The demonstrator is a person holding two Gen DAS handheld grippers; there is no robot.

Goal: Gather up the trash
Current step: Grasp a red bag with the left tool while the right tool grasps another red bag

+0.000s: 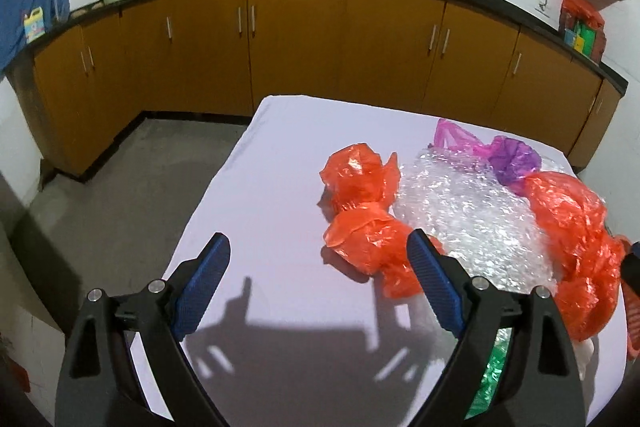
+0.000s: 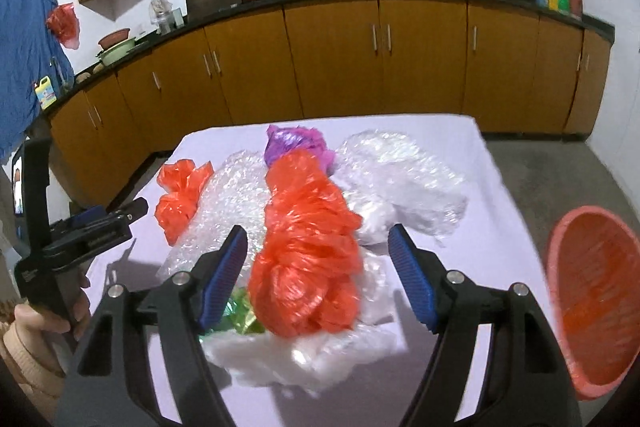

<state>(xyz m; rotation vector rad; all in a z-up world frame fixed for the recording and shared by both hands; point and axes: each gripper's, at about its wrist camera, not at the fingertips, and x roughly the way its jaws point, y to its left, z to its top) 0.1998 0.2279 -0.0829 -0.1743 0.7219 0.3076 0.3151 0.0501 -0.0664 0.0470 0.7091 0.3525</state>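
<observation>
A white-clothed table stands before orange cabinets. Mid-frame lies crinkled trash: glossy orange plastic bags, knobbly bubble wrap, purple film. A ribbed pink basket sits lower right. The right gripper is spread and opening around the orange bag without touching; the left gripper gapes empty.

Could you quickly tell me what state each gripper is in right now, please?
Left gripper: open, holding nothing, over the table.
Right gripper: open, nothing gripped; the big orange bag lies in view between its fingers.
</observation>
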